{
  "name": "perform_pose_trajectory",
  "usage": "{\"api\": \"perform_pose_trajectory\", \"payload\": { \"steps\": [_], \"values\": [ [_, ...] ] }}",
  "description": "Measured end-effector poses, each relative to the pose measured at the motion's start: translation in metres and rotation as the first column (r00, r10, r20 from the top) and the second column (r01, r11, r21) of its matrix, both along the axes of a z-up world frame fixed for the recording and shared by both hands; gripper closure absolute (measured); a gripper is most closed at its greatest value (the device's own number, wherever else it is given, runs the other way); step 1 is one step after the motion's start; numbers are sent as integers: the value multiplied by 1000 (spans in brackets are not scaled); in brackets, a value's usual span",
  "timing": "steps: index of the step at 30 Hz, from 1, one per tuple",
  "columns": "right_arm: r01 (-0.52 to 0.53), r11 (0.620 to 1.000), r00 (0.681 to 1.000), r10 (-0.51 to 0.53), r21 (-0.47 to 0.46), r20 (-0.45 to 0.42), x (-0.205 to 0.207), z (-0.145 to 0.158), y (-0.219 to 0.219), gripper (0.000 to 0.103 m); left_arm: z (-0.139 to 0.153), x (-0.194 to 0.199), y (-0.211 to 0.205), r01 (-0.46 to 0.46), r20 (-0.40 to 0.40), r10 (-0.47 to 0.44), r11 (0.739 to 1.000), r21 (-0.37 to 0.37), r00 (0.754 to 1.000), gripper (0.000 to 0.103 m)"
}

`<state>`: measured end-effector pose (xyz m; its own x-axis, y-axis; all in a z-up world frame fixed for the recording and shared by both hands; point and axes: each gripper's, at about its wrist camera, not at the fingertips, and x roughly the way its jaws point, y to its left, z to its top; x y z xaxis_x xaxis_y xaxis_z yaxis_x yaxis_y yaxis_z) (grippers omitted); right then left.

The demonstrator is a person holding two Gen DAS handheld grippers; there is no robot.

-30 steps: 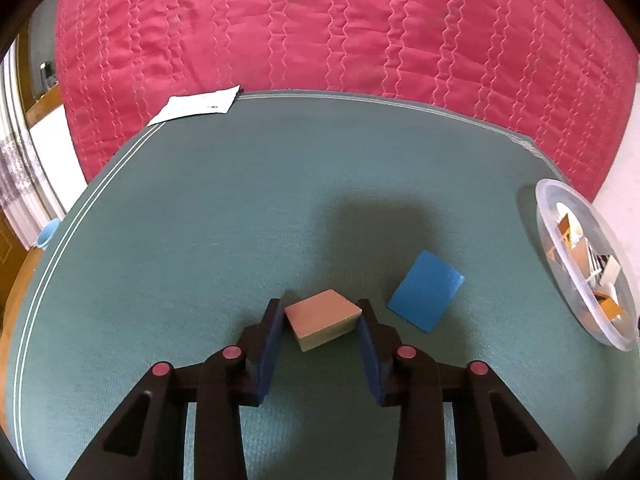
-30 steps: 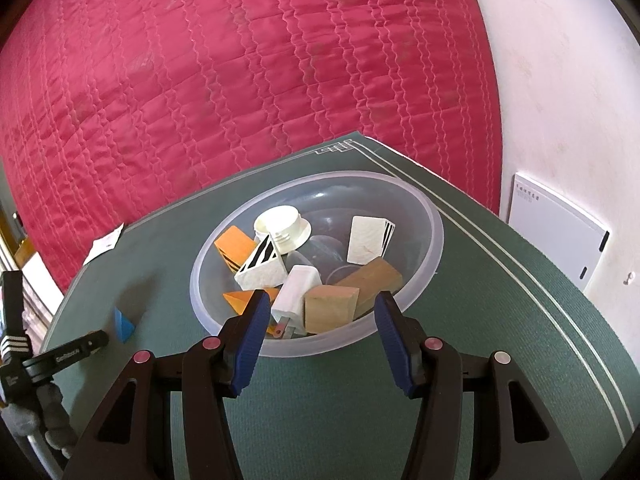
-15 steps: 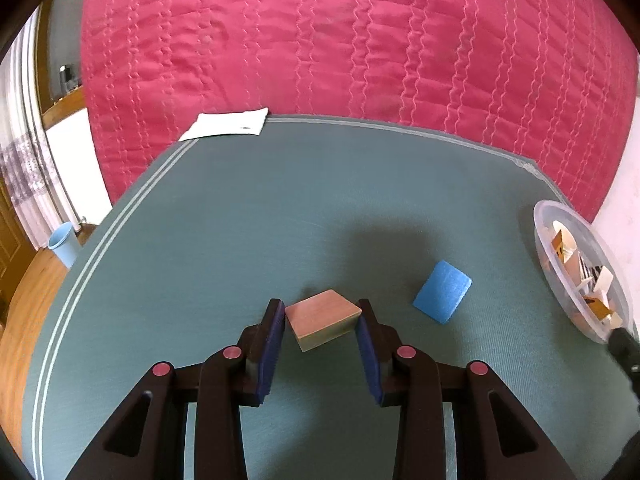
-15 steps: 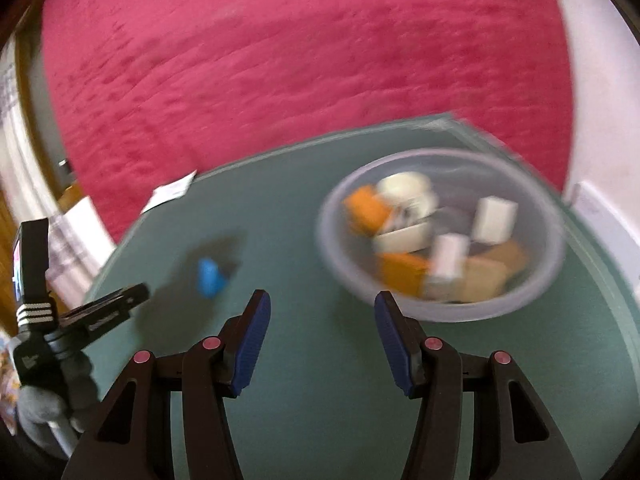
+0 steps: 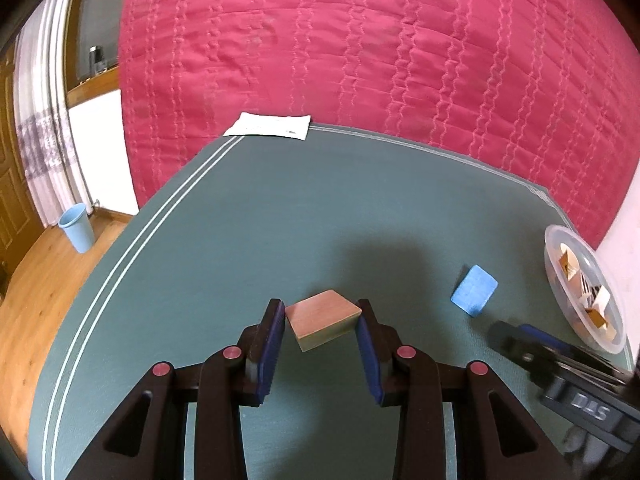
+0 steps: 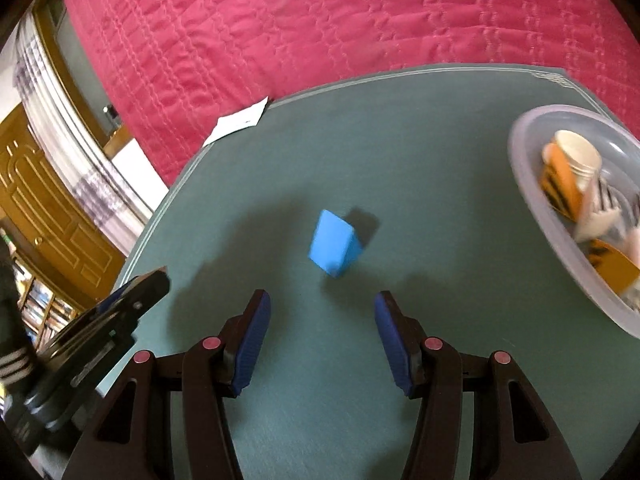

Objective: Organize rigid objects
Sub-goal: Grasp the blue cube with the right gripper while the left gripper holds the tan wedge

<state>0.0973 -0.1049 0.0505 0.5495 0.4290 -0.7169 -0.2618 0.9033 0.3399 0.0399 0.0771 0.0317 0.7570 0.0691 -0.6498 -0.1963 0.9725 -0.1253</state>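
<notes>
In the left wrist view my left gripper (image 5: 322, 318) is shut on a tan wooden block (image 5: 323, 320), held above the green mat (image 5: 248, 216). A blue block (image 5: 474, 290) lies on the mat to its right, short of the clear plastic bowl (image 5: 560, 280) of several blocks at the right edge. In the right wrist view my right gripper (image 6: 322, 320) is open with nothing between its fingers. The blue block (image 6: 334, 243) lies on the mat just ahead of it. The bowl (image 6: 532, 204) sits to its right.
A red quilted bedspread (image 5: 360, 60) borders the mat (image 6: 400, 152) at the back. A white paper (image 5: 268, 125) lies on the mat's far edge. At far left a light blue cup (image 5: 77, 227) stands on the wooden floor. The other gripper's body (image 6: 80, 344) shows at lower left.
My right gripper swung left from over the bowl to face the blue block. My left gripper shifted with the wooden block still held, and the right gripper has come into its view.
</notes>
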Motion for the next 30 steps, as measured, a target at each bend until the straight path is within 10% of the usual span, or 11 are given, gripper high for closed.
{"api": "perform_pose_trajectory", "payload": {
  "steps": [24,30],
  "values": [
    [50,978,996,-35,-200,81,45,-9,53,49,1,-4,5,-19,-1,19,1000,-11,1000,65],
    [61,968,995,-39,-244,93,47,-9,55,64,-1,-4,4,-12,-6,12,1000,-7,1000,65]
  ]
}}
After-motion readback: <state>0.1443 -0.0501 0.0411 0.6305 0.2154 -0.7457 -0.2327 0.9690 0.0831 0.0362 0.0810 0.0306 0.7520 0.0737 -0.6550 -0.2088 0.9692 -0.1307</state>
